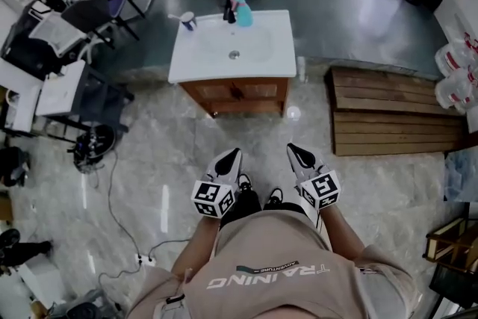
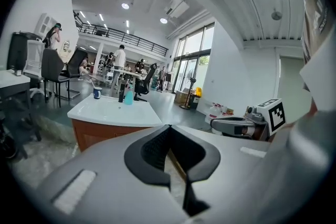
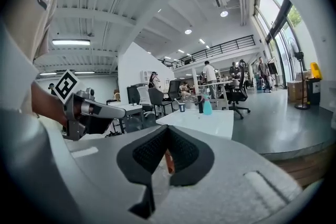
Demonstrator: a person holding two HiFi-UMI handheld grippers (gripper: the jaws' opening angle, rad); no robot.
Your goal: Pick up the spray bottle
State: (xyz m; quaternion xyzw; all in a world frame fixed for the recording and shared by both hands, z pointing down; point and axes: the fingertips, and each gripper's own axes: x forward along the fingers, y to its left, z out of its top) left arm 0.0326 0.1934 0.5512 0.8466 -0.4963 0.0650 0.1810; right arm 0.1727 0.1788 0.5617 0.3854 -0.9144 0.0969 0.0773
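A light-blue spray bottle (image 1: 242, 11) stands upright at the back edge of a white sink top (image 1: 202, 60) on a wooden vanity. It shows small and far off as the spray bottle (image 2: 128, 96) in the left gripper view, and again as the spray bottle (image 3: 207, 106) in the right gripper view. My left gripper (image 1: 231, 158) and right gripper (image 1: 296, 155) are held side by side close to my body, well short of the vanity, both pointing at it. Each is shut with nothing between its pads. The left gripper (image 2: 168, 126) and right gripper (image 3: 168, 127) have their tips touching.
A dark bottle (image 1: 228, 11) stands just left of the spray bottle, and a cup (image 1: 188, 20) at the sink's back left corner. A wooden pallet (image 1: 396, 112) lies to the right. Office chairs (image 1: 97, 11) and desks crowd the left. A cable and power strip (image 1: 142, 259) lie on the floor.
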